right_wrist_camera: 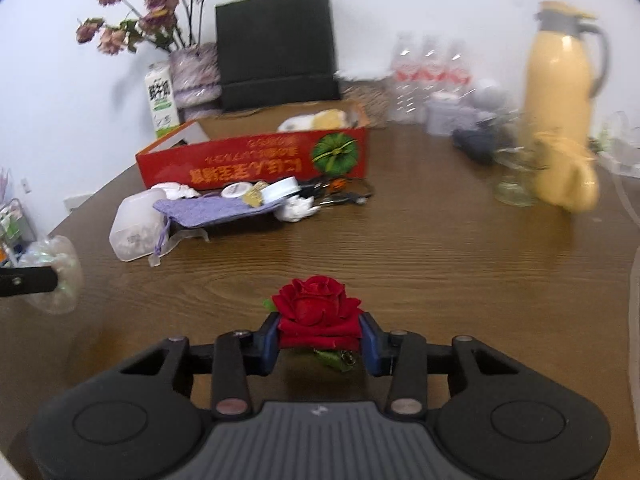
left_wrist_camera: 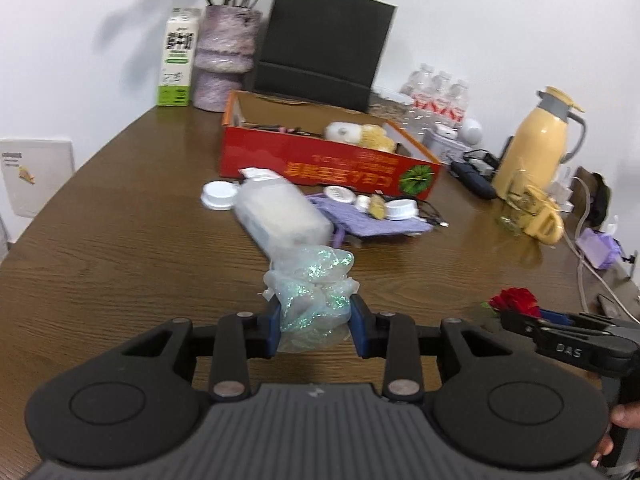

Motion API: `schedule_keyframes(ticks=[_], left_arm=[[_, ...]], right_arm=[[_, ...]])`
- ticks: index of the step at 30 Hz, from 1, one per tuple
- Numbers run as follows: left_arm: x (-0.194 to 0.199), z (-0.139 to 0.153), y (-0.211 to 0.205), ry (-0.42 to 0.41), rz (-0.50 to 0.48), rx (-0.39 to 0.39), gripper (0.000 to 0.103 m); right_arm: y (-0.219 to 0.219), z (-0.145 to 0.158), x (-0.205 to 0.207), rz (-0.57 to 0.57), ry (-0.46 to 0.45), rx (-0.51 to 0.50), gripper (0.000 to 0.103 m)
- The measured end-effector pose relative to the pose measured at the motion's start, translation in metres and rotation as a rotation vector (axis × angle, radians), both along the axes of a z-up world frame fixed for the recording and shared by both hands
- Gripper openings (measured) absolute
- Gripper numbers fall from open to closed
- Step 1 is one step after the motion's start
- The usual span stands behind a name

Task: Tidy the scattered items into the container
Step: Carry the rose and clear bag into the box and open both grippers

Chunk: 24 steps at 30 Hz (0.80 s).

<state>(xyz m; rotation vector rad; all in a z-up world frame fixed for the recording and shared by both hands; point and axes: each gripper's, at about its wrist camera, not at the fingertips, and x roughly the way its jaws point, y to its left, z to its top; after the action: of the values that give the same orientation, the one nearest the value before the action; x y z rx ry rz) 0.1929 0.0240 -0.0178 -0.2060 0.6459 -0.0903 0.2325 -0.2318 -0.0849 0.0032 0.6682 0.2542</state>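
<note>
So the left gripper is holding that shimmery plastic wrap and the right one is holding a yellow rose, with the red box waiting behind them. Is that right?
Not quite: the rose is red, not yellow, as the right wrist view shows between the right gripper fingers. The rest holds: the left gripper grips the shimmery plastic wrap, and the red box sits farther back.

- The table (left_wrist_camera: 120, 240) is showing a glossy brown wood grain.
- The wrapper (left_wrist_camera: 312, 296) is glinting as crinkled iridescent plastic.
- The rose (right_wrist_camera: 316, 308) is looking like matt red cloth.
- The box (left_wrist_camera: 320, 160) is showing printed red cardboard.
</note>
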Motion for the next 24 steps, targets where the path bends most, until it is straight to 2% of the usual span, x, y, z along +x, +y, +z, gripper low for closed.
schedule_keyframes(ticks=[5,10,15,24], left_arm=[[-0.019,0.013,-0.014,-0.055,-0.041,0.02,0.035],[-0.042,0.023,-0.011,-0.086,-0.031,0.016,0.036],[-0.062,0.029,-0.004,-0.11,-0.003,0.037,0.036],[-0.054,0.028,0.002,-0.112,0.012,0.043,0.036]], right_arm=[[-0.015,0.027,-0.035,-0.039,-0.074,0.008,0.039],[-0.008,0.049,-0.062,-0.006,-0.148,0.04,0.039],[0.006,0.056,-0.078,0.043,-0.174,0.045,0.039],[0.008,0.06,-0.084,0.04,-0.191,0.048,0.039]])
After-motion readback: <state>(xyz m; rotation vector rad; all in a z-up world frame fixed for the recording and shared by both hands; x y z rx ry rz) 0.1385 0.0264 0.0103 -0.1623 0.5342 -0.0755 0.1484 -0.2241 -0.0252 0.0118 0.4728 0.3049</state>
